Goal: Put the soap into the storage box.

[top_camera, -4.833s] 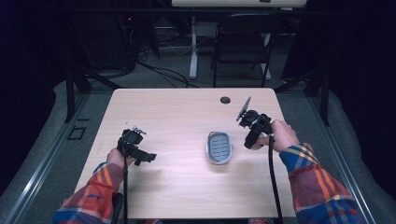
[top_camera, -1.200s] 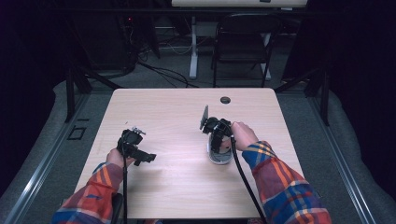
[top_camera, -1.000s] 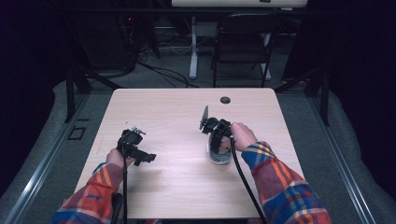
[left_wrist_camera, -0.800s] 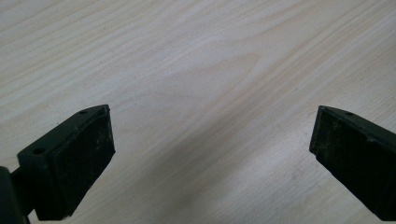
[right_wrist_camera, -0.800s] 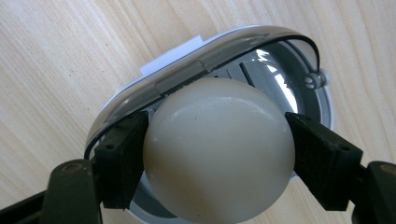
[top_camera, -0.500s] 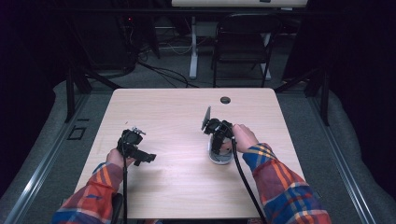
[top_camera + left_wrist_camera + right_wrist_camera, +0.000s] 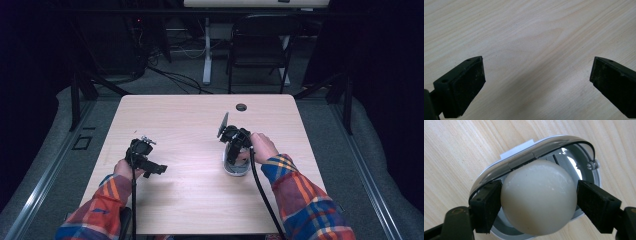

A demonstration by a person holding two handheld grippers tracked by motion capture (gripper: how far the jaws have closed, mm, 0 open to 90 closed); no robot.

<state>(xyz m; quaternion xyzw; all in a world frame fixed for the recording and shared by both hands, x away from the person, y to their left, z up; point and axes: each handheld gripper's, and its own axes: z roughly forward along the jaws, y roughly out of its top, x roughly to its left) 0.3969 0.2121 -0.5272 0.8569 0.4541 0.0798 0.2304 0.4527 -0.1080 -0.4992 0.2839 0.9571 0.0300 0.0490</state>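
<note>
Right tool [image 7: 539,202]: pinching a white egg [image 7: 539,200] over a silver slicer dish [image 7: 586,155].
Left tool [image 7: 537,82]: spread wide above bare tabletop [image 7: 531,32].

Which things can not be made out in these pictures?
- Dish floor, right gripper view: the white egg-like ball covers it.
- Ball's underside: hidden, so contact with the dish is unclear.
- Dish, high view: the right claw covers most of it.
- Small dark spot on the table: too small to identify.

bare table [image 7: 190,190] around dish [image 7: 235,169]
</note>
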